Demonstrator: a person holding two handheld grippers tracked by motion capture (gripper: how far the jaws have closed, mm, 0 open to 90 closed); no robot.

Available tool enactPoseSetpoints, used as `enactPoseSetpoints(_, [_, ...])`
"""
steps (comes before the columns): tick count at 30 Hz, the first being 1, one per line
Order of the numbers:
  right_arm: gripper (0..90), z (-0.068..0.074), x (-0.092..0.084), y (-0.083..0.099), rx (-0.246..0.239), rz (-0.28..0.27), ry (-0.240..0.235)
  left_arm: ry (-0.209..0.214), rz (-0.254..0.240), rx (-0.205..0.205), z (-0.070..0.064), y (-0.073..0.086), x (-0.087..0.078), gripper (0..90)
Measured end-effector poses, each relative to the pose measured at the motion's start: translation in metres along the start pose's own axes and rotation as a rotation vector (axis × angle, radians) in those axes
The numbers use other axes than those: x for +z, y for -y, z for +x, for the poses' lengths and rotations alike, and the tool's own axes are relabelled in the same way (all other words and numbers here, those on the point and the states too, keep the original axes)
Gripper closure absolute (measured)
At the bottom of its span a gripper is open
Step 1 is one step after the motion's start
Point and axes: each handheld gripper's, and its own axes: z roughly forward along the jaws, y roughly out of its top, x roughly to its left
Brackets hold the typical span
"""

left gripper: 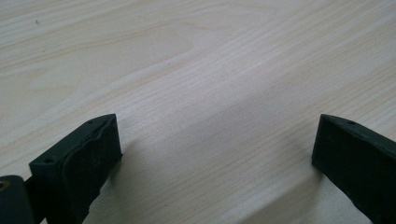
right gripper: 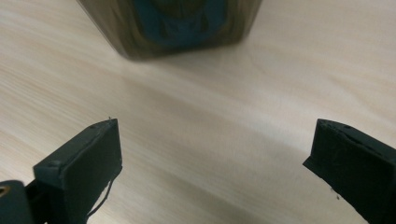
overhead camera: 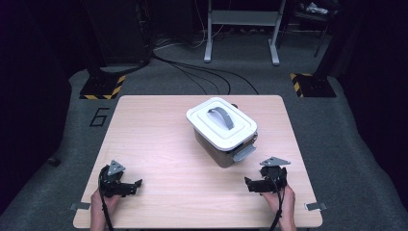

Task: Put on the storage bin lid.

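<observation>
While both the left gripper [overhead camera: 136, 185] and right gripper [overhead camera: 248, 184] rest wide open, each should reach slowly for the white-lidded grey plastic box [overhead camera: 222, 126].

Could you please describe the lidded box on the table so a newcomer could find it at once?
On the pale wooden table, look right of centre, towards the far edge. The box has a white lid, a grey arched handle and a grey side latch.

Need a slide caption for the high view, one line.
Start pose: left tongs and right tongs open, resting near the table front edge; latched white-lidded box sits beyond them.
</observation>
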Motion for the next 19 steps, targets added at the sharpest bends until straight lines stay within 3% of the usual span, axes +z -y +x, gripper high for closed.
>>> enactPoseSetpoints(8, [2.5, -0.004, 0.019, 0.026, 0.012, 0.009, 0.029, 0.001, 0.003, -0.002, 0.000, 0.000, 0.000, 1.3])
enactPoseSetpoints(11, [0.4, -0.004, 0.022, 0.032, -0.001, -0.018, 0.055, 0.001, 0.003, -0.002, 0.000, 0.000, 0.000, 1.3])
enactPoseSetpoints(13, [0.0, -0.005, 0.023, 0.035, 0.003, -0.045, 0.054, 0.000, 0.001, -0.001, 0.000, 0.000, 0.000, 1.3])
enactPoseSetpoints(19, [0.0, -0.008, 0.023, 0.035, -0.022, -0.046, 0.039, 0.007, 0.002, 0.008, -0.001, 0.000, 0.000, 1.4])
